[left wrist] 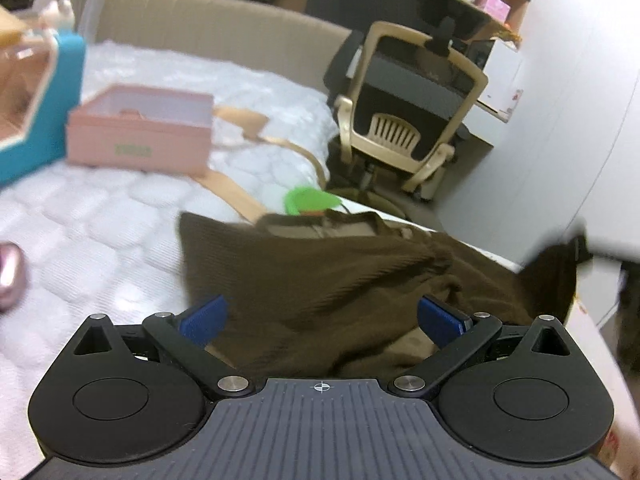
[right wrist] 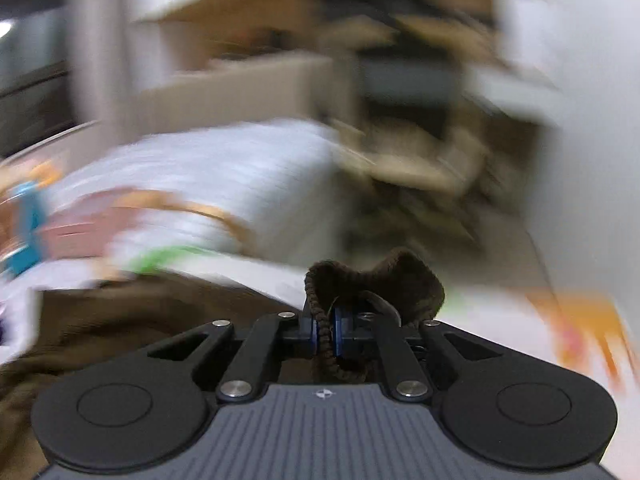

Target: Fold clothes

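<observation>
Left wrist view, left to right: teal box with clear window at far left on the white quilted bed, pale pink open-top cardboard box just beside it, tan strap trailing off its right side. Green plastic piece near the bed's edge. Dark brown ribbed knit garment lies rumpled on the bed in front of the left hand-held gripper, blue pads spread wide, fabric between them but not pinched. Beige-framed office chair behind, off the bed. Right wrist view heavily blurred: right hand-held gripper clamped tight on a bunched edge of the same brown garment, lifted clear of the bed.
</observation>
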Demonstrator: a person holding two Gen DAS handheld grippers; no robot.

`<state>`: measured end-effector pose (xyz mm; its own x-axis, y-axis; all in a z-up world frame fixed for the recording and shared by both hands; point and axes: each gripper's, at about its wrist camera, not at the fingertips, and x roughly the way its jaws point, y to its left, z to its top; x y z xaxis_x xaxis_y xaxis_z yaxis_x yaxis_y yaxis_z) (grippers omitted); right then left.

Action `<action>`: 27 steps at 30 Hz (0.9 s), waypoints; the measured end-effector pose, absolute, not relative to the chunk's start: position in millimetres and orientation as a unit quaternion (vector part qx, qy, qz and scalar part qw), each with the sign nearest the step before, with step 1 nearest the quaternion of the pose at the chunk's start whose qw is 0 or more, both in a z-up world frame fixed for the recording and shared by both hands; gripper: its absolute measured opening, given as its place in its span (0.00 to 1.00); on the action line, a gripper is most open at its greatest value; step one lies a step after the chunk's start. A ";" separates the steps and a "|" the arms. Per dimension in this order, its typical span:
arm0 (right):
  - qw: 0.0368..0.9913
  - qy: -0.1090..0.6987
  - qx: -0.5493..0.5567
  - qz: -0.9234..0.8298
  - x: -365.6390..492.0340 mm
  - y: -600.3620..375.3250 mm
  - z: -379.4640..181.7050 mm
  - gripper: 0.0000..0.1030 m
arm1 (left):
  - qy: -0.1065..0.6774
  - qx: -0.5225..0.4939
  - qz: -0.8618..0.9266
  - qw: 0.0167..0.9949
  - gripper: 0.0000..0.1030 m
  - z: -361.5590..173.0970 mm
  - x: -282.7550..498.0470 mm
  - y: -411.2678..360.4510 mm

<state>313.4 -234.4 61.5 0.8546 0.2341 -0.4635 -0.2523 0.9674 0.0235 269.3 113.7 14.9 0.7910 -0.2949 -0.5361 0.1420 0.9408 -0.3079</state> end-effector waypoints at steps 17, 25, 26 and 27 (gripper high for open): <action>0.919 0.205 -0.029 0.336 344.8 -70.6 98.5 0.49 | 0.342 -0.159 -0.177 0.909 1.00 6.6 278.1 114.8; 0.895 0.252 -0.053 0.364 347.8 -76.9 110.3 0.68 | 0.351 -0.125 -0.203 0.905 1.00 4.2 291.5 78.5; 0.894 0.257 -0.063 0.362 347.4 -71.1 110.4 0.69 | 0.349 -0.116 -0.201 0.908 1.00 6.1 289.5 74.9; 0.894 0.263 -0.065 0.358 347.8 -67.6 109.2 0.69 | 0.346 -0.105 -0.197 0.911 1.00 7.4 287.4 72.2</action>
